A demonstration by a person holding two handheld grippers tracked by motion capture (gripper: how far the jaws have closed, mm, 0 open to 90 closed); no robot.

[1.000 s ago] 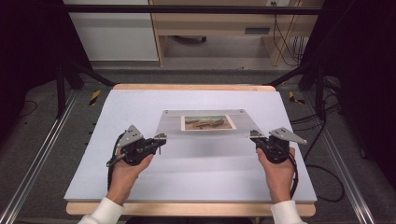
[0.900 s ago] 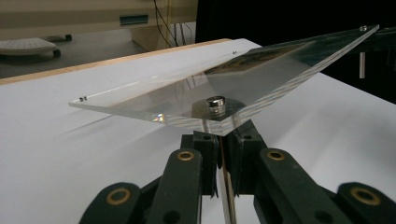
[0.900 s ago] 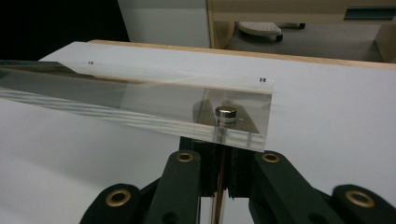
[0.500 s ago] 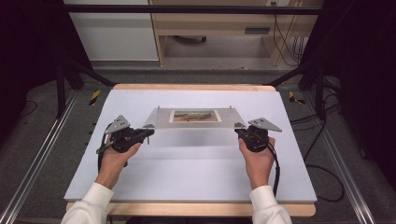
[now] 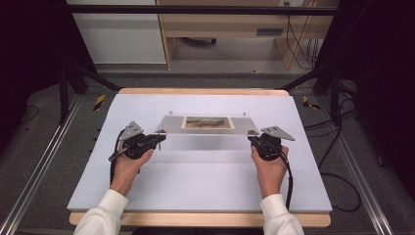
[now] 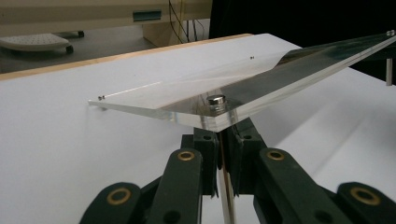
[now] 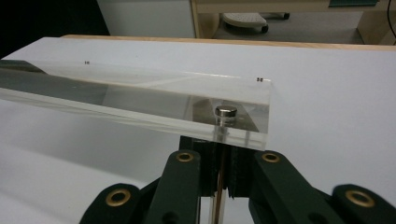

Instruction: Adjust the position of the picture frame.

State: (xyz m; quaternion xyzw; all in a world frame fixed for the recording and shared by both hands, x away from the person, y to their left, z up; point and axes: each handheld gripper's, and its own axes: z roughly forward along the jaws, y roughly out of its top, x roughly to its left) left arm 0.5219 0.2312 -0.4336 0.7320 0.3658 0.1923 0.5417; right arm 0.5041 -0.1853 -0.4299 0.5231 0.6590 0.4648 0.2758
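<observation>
Spanning mid-table point(image 5: 195, 196), the clear panel point(image 5: 205, 128) hangs above the surface, its picture point(image 5: 206, 122) facing up. Left gripper point(image 5: 159, 135) and right gripper point(image 5: 251, 136) each pinch a near corner post from below. Bare table surrounds it. No legible writing.

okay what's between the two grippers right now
In the high view, a clear acrylic frame with a picture at its centre spans the stretch between the left gripper and the right gripper. Each gripper is shut on a near corner of it.
</observation>
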